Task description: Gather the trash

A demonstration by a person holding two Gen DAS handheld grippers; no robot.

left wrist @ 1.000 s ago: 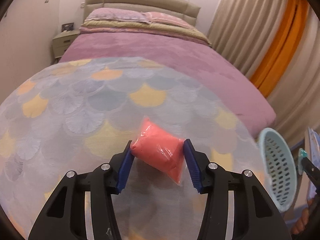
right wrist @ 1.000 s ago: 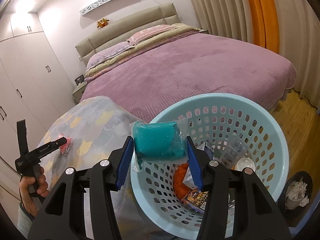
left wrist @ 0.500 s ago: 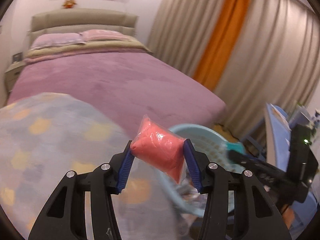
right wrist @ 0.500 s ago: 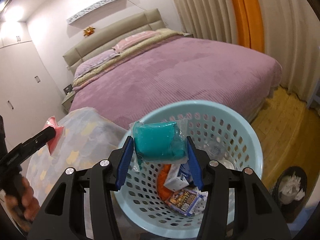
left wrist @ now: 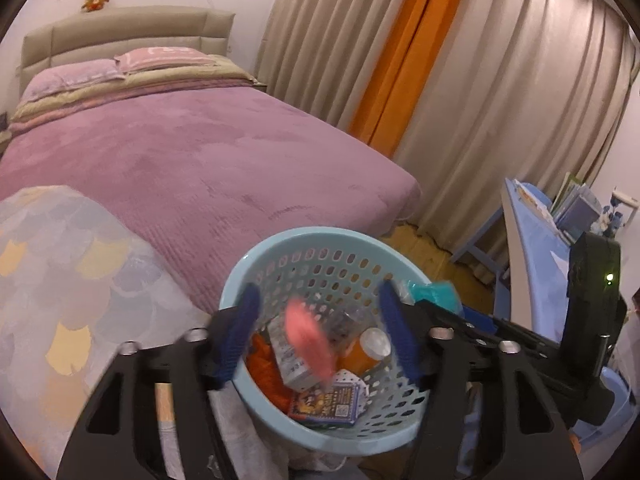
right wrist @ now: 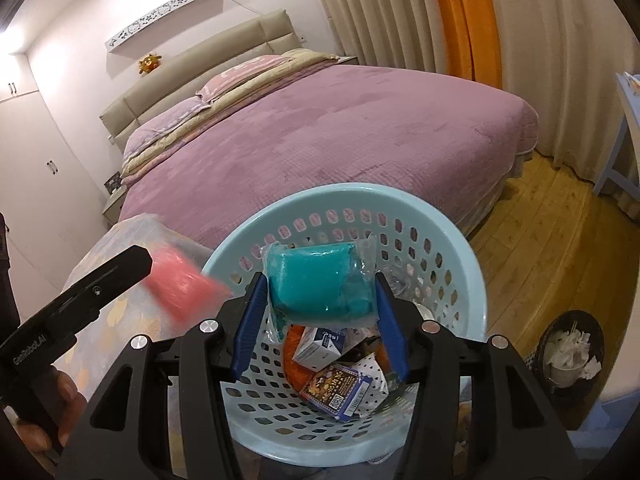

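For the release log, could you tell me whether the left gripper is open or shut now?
Open: the left gripper has its blue pads spread wide, and the blurred pink plastic packet touches neither, above the light-blue perforated basket.

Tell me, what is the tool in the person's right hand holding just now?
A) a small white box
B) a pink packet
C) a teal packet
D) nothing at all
C: in the right wrist view the blue jaws of the right gripper are closed on the teal packet, held above the light blue basket.
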